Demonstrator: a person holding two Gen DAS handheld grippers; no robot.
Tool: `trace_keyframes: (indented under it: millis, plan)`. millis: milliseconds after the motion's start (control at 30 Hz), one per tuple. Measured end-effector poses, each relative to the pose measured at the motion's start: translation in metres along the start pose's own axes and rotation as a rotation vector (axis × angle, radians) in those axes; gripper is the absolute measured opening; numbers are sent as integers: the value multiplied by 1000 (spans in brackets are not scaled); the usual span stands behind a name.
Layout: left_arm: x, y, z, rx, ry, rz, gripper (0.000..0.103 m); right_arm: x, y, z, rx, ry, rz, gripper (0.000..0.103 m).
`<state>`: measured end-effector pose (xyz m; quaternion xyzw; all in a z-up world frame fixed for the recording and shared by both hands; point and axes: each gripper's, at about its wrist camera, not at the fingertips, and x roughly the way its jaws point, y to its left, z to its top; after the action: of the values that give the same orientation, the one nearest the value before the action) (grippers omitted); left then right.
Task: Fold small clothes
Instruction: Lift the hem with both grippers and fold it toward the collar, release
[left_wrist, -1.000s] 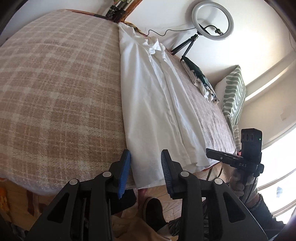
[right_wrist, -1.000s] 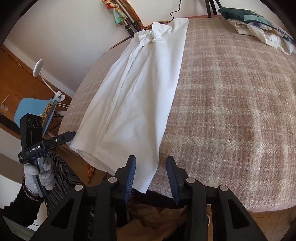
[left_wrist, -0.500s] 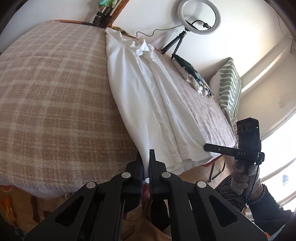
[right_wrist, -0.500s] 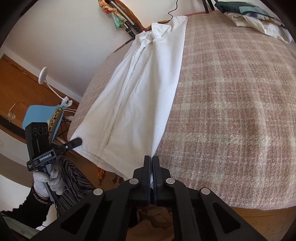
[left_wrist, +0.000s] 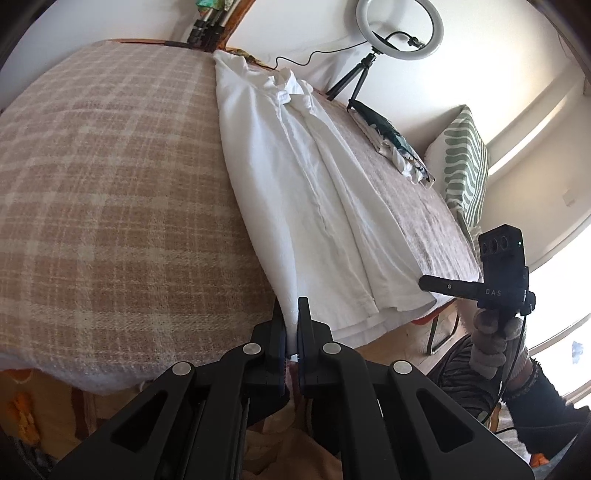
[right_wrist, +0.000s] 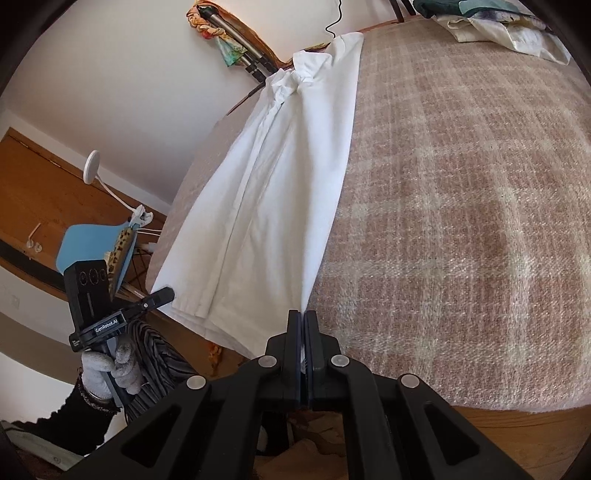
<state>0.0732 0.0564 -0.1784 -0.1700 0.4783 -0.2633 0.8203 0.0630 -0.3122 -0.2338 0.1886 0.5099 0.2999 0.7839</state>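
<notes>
Shirt (left_wrist: 310, 192) lying lengthwise on bed (left_wrist: 110, 206), collar at far end, hem hanging just over near edge. Left gripper (left_wrist: 291, 325) pinching hem corner, fingers (left_wrist: 304, 325) pressed onto white cloth. Right gripper (right_wrist: 303, 332) clamping opposite hem corner, fingers (right_wrist: 293, 336) nearly touching with a thin sliver of cloth between.

Showing only in left view: ring light (left_wrist: 399, 29) on tripod, striped pillow (left_wrist: 465, 162), right hand (left_wrist: 495, 343) in pale glove. Showing only in right view: blue chair (right_wrist: 92, 247), white lamp (right_wrist: 92, 168), wooden door (right_wrist: 44, 188), left hand (right_wrist: 110, 369) gloved around handle. Appearing in both: folded clothes (left_wrist: 395, 147) heaped at bed's far side.

Hiding pinched corners behind fingers; exact amount of cloth gripped hard to make out. Cutting off clothes pile at right view's top edge.

Covering bed: beige plaid blanket (right_wrist: 461, 206). Standing behind: white walls, wood floor below bed edge.
</notes>
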Motion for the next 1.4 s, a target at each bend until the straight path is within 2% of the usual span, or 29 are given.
trace_keyframes:
  millis: [333, 533, 800, 1133, 1400]
  plan:
    - [-6, -10, 33, -4, -42, -32, 3, -6, 7, 24, 21, -41, 61, 0]
    - [-5, -9, 66, 10, -76, -24, 3, -12, 10, 53, 31, -94, 71, 0]
    - [19, 4, 115, 11, -78, -7, 3, -4, 3, 102, 65, -138, 57, 0]
    - [54, 29, 153, 4, -43, 23, 3, 28, -18, 154, 90, -127, 6, 0]
    - [75, 48, 161, -17, -24, 42, 3, 54, -36, 168, 107, -87, -36, 0]
